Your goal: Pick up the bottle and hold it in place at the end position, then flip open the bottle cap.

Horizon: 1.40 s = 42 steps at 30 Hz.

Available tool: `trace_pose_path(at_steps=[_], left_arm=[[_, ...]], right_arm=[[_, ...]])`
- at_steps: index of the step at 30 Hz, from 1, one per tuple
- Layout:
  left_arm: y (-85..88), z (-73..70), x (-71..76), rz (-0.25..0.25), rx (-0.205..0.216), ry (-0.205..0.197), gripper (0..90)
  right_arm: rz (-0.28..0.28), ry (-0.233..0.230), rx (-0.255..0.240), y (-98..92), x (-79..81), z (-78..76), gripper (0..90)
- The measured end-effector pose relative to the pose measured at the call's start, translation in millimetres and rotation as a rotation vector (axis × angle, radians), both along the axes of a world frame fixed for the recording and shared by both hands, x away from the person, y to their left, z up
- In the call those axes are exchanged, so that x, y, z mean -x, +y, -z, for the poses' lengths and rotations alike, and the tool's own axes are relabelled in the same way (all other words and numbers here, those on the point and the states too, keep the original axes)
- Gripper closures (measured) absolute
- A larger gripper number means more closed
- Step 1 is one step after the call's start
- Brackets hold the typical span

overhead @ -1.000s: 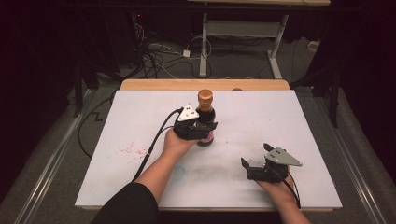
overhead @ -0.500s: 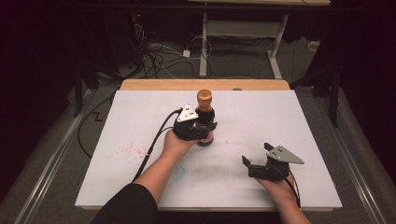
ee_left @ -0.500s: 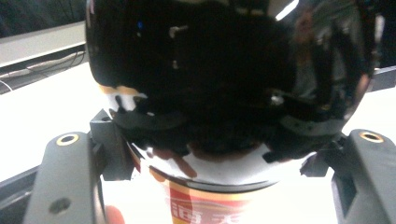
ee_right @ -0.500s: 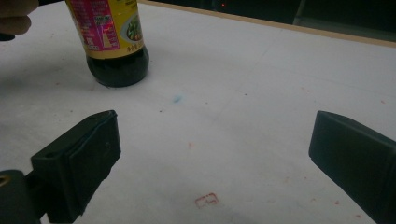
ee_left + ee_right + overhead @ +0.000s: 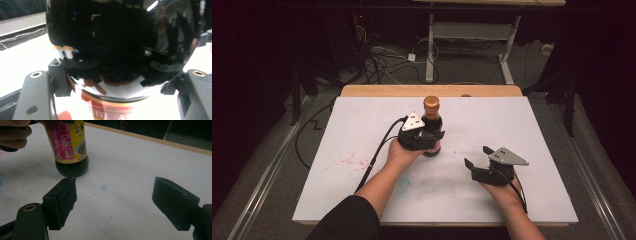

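A dark sauce bottle point(image 5: 432, 123) with an orange cap and a yellow-and-red label stands upright in the middle of the white table point(image 5: 362, 120). My left gripper point(image 5: 430, 139) is shut on its body just above the label, and the glossy bottle point(image 5: 107, 50) sits pressed between the pads of the left gripper point(image 5: 120, 82). My right gripper point(image 5: 477, 156) rests low over the table to the right of the bottle and nearer the front, pointing toward it. The right gripper point(image 5: 113, 192) is open; its jaws have just been closing, with nothing between them. The bottle point(image 5: 71, 147) stands beyond its left jaw.
Faint pink specks point(image 5: 349, 161) mark the tabletop at the left. A wooden strip point(image 5: 382, 90) runs along the table's far edge. Cables point(image 5: 382, 55) and a desk frame point(image 5: 472, 35) lie on the floor behind.
The right gripper has shifted slightly and its jaws stand a little narrower. The left hand and the bottle have stayed put.
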<state>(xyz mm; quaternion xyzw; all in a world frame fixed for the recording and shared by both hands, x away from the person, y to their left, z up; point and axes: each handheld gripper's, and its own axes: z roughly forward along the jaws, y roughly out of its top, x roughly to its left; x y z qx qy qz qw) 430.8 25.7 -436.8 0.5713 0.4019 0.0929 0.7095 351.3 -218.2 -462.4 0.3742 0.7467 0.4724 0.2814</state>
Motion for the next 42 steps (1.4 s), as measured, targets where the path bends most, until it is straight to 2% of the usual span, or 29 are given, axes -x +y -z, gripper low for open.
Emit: trace_pose_path(at_steps=[6,12,17,23,26,39,42], left_arm=[[-0.3,0.4,-0.4,0.000,0.004,-0.003,28.3],[0.0,0.4,-0.3,0.002,0.004,-0.001,28.3],[0.1,0.1,0.3,0.000,0.001,0.001,28.3],[-0.2,0.3,0.2,-0.001,0.004,0.000,28.4],[-0.2,0.3,0.3,-0.001,0.004,0.000,28.5],[0.0,0.0,0.6,-0.003,0.001,0.004,28.4],[0.0,-0.1,0.9,-0.004,-0.002,0.004,28.4]], right_arm=[[-0.023,0.000,-0.006,10.8,-15.7,-3.6,31.7],[-0.045,-0.001,-0.037,20.9,-30.1,-4.1,51.0],[-0.062,-0.005,-0.014,28.0,-37.5,-7.7,69.4],[-0.088,0.014,-0.043,31.8,-44.7,-15.1,82.3],[-0.104,0.016,-0.037,35.5,-47.8,-19.7,88.5],[-0.137,-0.024,-0.040,49.1,-53.3,-48.0,90.0],[-0.146,-0.033,-0.054,50.0,-54.0,-53.7,90.0]])
